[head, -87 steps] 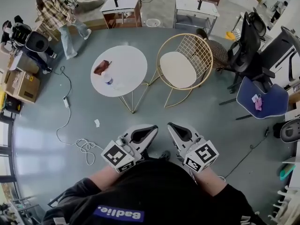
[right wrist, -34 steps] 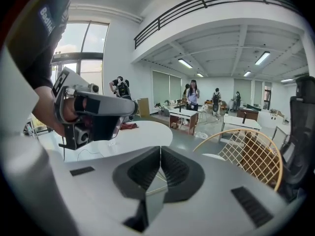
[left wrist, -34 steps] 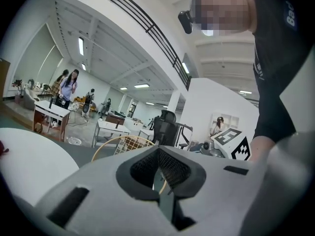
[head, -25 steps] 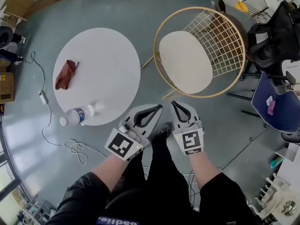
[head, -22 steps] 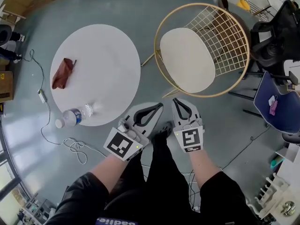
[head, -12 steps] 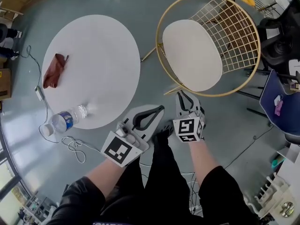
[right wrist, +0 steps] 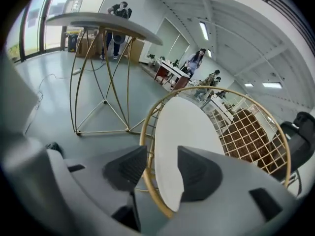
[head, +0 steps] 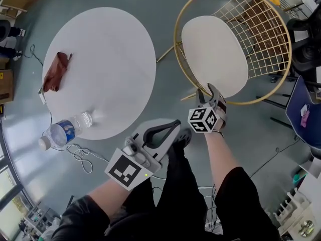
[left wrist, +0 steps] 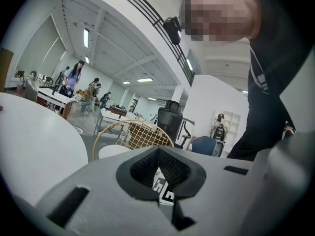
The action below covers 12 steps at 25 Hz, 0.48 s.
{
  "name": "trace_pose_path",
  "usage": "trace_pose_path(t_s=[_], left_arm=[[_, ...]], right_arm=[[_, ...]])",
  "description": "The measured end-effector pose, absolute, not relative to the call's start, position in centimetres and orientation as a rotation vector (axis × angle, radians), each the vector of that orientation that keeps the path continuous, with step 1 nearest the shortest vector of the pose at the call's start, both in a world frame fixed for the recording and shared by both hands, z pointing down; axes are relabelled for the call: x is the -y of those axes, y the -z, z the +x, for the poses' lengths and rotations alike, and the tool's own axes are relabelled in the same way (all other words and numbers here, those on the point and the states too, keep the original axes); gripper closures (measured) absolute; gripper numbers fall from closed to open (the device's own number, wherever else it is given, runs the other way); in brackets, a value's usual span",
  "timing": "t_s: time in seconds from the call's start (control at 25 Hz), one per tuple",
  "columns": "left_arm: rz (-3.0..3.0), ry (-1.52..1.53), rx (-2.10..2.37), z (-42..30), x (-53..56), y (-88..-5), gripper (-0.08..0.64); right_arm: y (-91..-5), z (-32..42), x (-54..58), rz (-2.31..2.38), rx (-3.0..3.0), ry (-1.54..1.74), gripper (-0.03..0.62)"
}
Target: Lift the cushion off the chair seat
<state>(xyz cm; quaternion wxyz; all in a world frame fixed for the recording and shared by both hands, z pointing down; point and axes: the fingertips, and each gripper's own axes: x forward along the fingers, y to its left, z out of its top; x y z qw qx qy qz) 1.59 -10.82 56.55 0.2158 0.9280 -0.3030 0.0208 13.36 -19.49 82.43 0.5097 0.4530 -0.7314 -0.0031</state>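
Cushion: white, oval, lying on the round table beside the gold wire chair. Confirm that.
Wrong in one respect. The cushion is white and oval, but it lies on the seat of the gold wire chair, not on the round table beside it. The head view shows this.

Right hand-held gripper [head: 207, 91], jaws just opened, apparently straddles cushion [head: 215, 54] edge.

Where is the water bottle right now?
In the head view, the water bottle sits left, on the round white table's near edge, below the reddish-brown cloth.
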Motion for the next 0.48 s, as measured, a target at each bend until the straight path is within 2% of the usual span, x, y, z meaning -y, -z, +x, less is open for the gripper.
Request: trace_pose_path(t_s=[0.48], left_arm=[[2.590,-0.054,0.817,0.9,10.5,-56.6,0.546]], right_arm=[[-86.4,15.4,22.7,1.030,1.544,0.224,0.379]])
